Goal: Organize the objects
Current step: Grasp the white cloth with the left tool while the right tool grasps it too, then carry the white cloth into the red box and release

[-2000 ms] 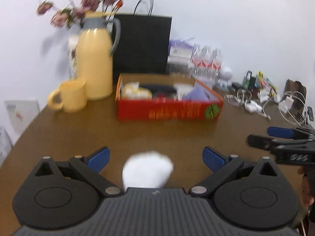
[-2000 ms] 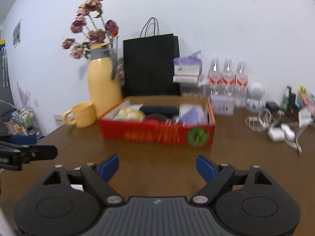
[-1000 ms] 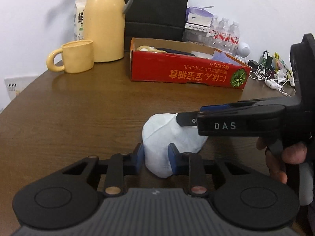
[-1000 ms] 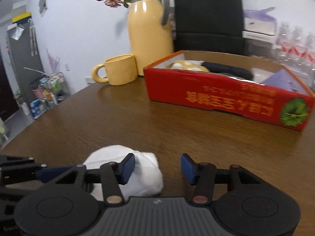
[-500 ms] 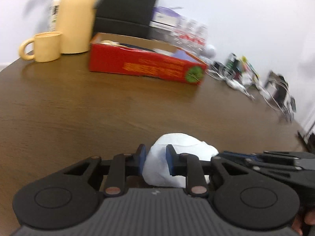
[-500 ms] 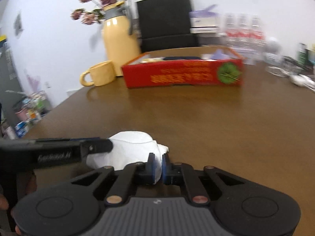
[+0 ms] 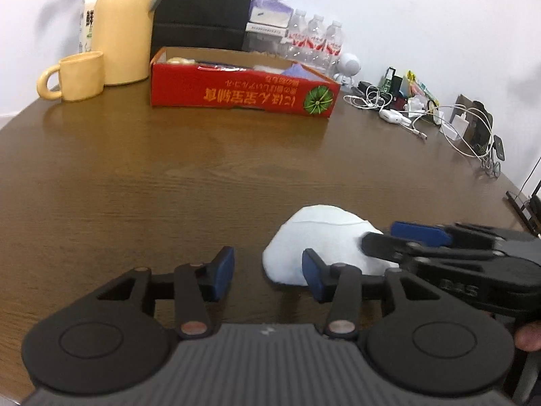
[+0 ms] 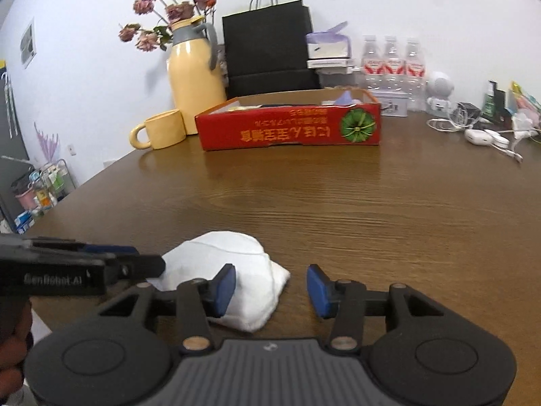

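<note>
A white cloth bundle (image 7: 318, 240) lies on the brown table near the front edge; it also shows in the right wrist view (image 8: 233, 270). My left gripper (image 7: 267, 272) is open, its right finger against the bundle's left side. My right gripper (image 8: 270, 286) is open, its left finger in front of the bundle's right part. Each gripper shows from the side in the other's view, touching the bundle. A red cardboard box (image 7: 243, 93) with several items inside stands at the back; it also shows in the right wrist view (image 8: 290, 130).
A yellow mug (image 7: 72, 76) and yellow jug (image 7: 121, 27) stand left of the box. A black bag (image 8: 267, 47), water bottles (image 8: 390, 59) and cables (image 7: 422, 118) line the back and right. A wide bare stretch of table (image 8: 338, 203) lies before the box.
Both grippers were shut on the white bundle half a second ago and have now opened. The bundle rests on the table, spread a little flatter.
</note>
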